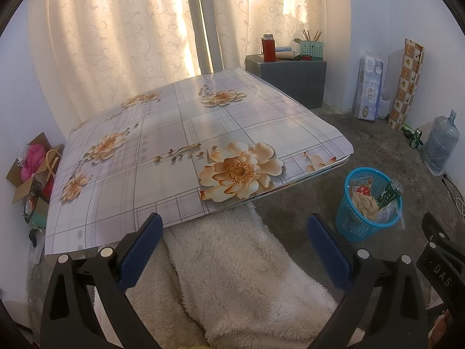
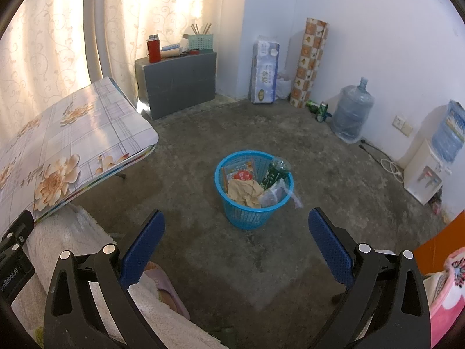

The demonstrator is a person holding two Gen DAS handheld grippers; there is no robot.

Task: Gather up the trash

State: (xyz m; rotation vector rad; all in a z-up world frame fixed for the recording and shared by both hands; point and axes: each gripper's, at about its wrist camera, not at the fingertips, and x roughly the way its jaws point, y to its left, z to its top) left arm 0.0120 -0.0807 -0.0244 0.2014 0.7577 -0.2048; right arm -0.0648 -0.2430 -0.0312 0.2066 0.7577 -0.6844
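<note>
**Trash collected in blue basket; both grippers empty**

1. Table (image 1: pixel 180 133), floral plaid cover. No litter visible on the top in either view.
2. Fleece blanket (image 1: pixel 232 276), cream, draped below the table's near edge, under the left gripper.
3. Blue basket (image 2: pixel 232 212), mesh plastic, standing on the concrete floor just off the table corner. Filled to the rim.
4. Left gripper (image 1: pixel 232 250). Jaws spread wide, nothing between them, held over the blanket.
5. Right gripper (image 2: pixel 237 244). Jaws likewise spread and empty, aimed at the basket from above and short of it.
6. Crumpled brown paper (image 2: pixel 244 192), in the basket, near side.
7. Green carton (image 2: pixel 271 174), leaning on the far-right rim, top standing proud.
8. Clear plastic wrapper (image 2: pixel 276 195), hanging over the right rim.

Assessment: task appears near complete. Risks: the wrapper and carton sit high and could spill if the basket is nudged or more is pressed in; the light basket could tip under a sideways knock.
</note>
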